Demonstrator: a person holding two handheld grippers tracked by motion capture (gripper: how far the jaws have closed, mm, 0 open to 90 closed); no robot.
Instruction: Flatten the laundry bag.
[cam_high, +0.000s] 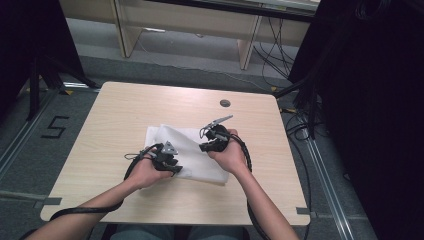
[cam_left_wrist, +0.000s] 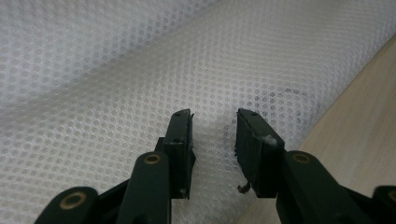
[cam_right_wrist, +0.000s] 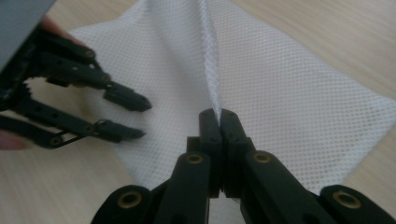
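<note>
A white mesh cloth (cam_high: 192, 150) lies flat in the middle of the light wooden table (cam_high: 125, 110). My right gripper (cam_right_wrist: 218, 114) is shut on a pinched ridge of the mesh cloth (cam_right_wrist: 280, 84) and holds that fold raised above the rest; from above the right gripper (cam_high: 206, 146) is over the cloth's right part. My left gripper (cam_left_wrist: 214, 116) stands open just above the mesh cloth (cam_left_wrist: 140, 70) near its edge, with nothing between its jaws. It sits at the cloth's near left corner (cam_high: 172, 167), and the left gripper (cam_right_wrist: 144, 119) also shows open from the right gripper view.
A round cable hole (cam_high: 225, 103) sits near the table's far edge. Pale desks (cam_high: 200, 25) stand beyond the table. Black curtains (cam_high: 375, 100) and loose cables (cam_high: 300, 125) flank the right side, and a tripod (cam_high: 40, 75) stands at the left.
</note>
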